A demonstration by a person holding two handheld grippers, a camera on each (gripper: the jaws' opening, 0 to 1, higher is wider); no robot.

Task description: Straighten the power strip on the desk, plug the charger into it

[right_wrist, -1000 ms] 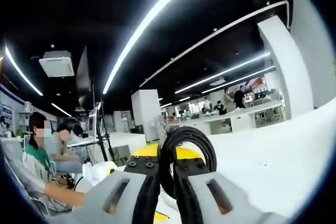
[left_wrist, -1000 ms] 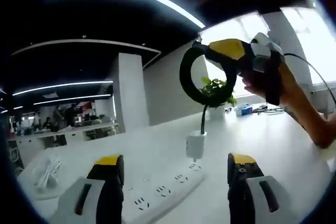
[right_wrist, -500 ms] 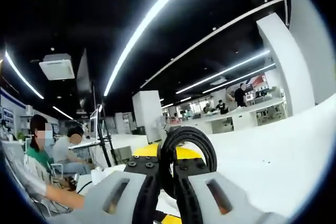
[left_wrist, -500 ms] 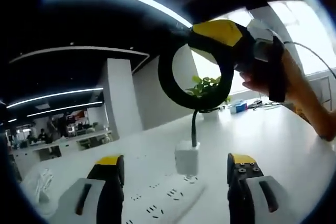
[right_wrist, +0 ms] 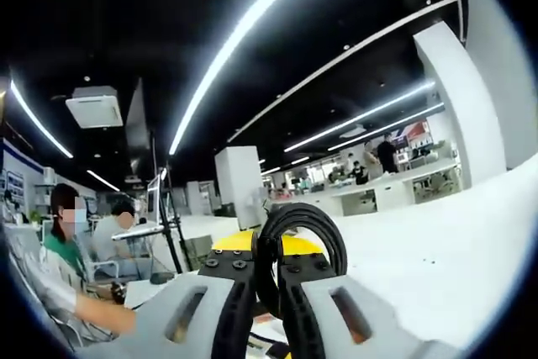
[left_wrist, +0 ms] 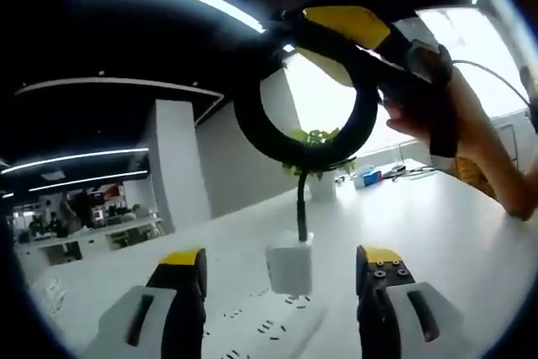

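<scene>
1. Jaws of the right gripper (right_wrist: 267, 279) pinch a black cable loop (left_wrist: 303, 94); the left gripper (left_wrist: 277, 292) stands spread, empty.
2. White charger (left_wrist: 288, 266) dangles just above the power strip (left_wrist: 273, 329) on the table (left_wrist: 437, 233), apparently unseated.
3. Risk: a swinging charger could miss the slots; the unheld strip could skid.

one charger (left_wrist: 288, 267); one power strip (left_wrist: 273, 331); one cable (left_wrist: 307, 136), two claws (left_wrist: 280, 268) (right_wrist: 268, 268)

Glossy white plastic charger (left_wrist: 288, 267), matt black rubbery cable (left_wrist: 304, 136), smooth white desk (left_wrist: 437, 233).
</scene>
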